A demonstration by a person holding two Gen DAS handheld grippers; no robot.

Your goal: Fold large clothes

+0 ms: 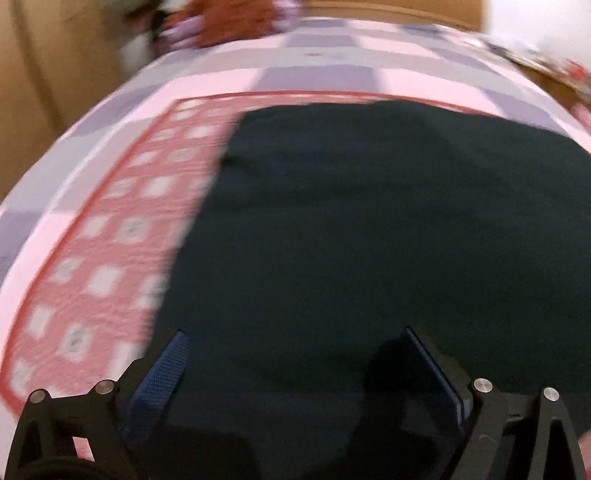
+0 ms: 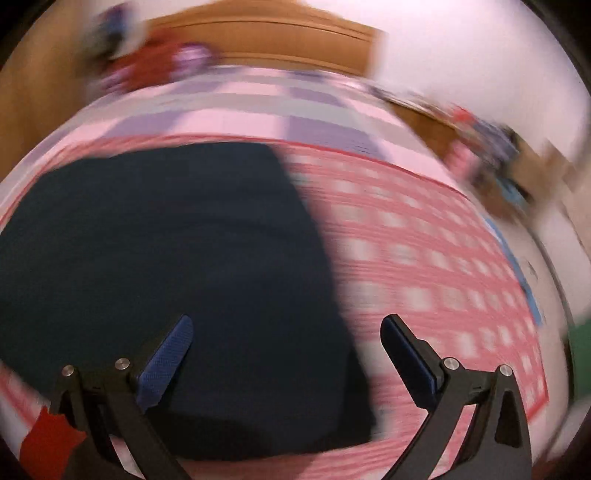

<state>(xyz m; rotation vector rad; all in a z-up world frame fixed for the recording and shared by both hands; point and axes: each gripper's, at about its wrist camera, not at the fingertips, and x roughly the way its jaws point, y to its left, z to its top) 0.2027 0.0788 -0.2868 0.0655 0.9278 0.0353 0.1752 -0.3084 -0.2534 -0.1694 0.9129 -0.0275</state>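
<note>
A large dark garment (image 1: 369, 229) lies flat on a red-and-white checked blanket (image 1: 110, 229) on a bed. My left gripper (image 1: 295, 336) is open and empty above the garment's near part, close to its left edge. In the right wrist view the same garment (image 2: 166, 240) fills the left half, with its right edge running down the middle. My right gripper (image 2: 288, 325) is open and empty, straddling that right edge near the garment's near corner. Both views are motion-blurred.
The bed has a pink and lavender checked sheet (image 1: 332, 70) under the blanket (image 2: 443, 266). A pile of red and purple clothes (image 1: 229, 22) lies at the bed's far end. A wooden headboard (image 2: 266, 40) and a cluttered side shelf (image 2: 491, 147) stand behind.
</note>
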